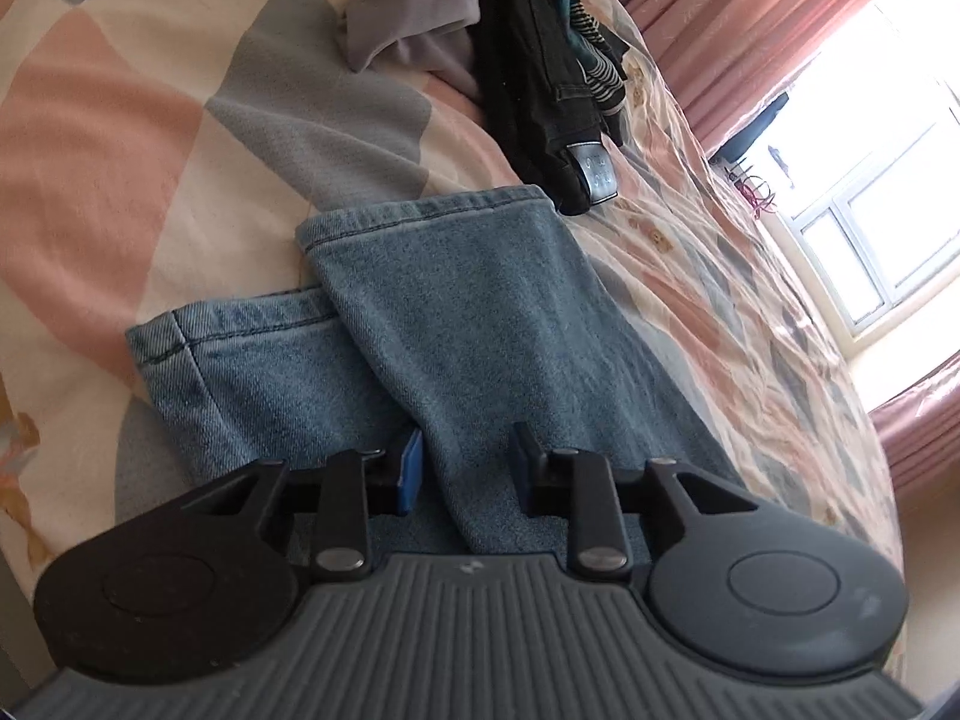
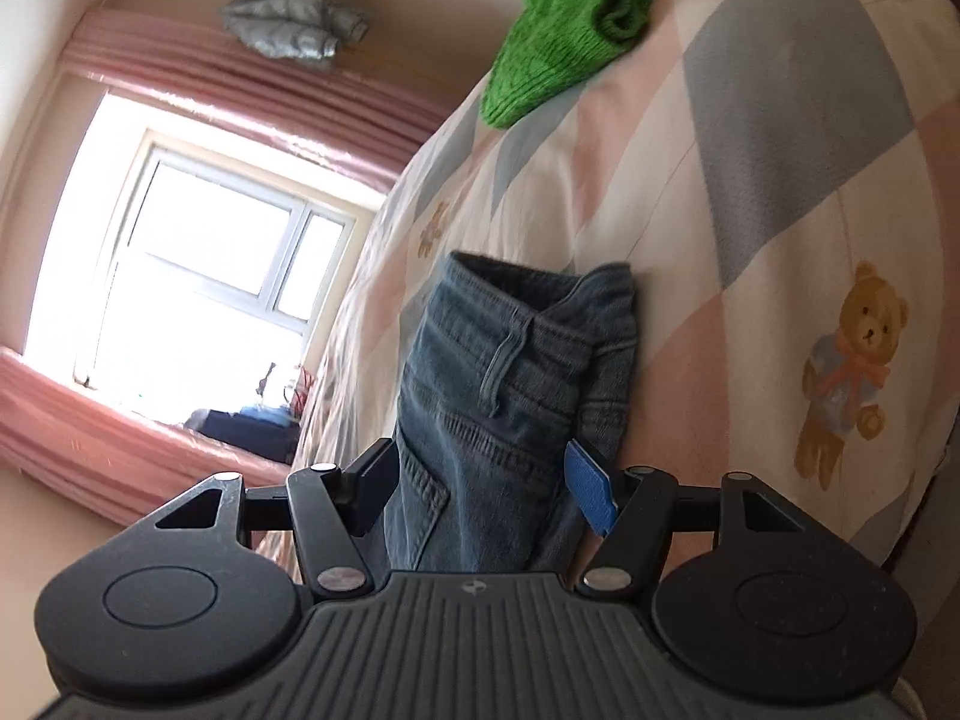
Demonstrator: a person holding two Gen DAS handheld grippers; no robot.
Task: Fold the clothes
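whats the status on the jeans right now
Left tongs open over the jeans legs, right tongs open astride the waistband. Jeans flat on the bed, unfolded. Dark clothes pile beyond the hems, clear.

Both wrist cameras sit low and close over the bed (image 1: 150,138), tilted; each faces along the jeans (image 1: 456,312) toward the window (image 2: 222,240), their 2 shared sights.
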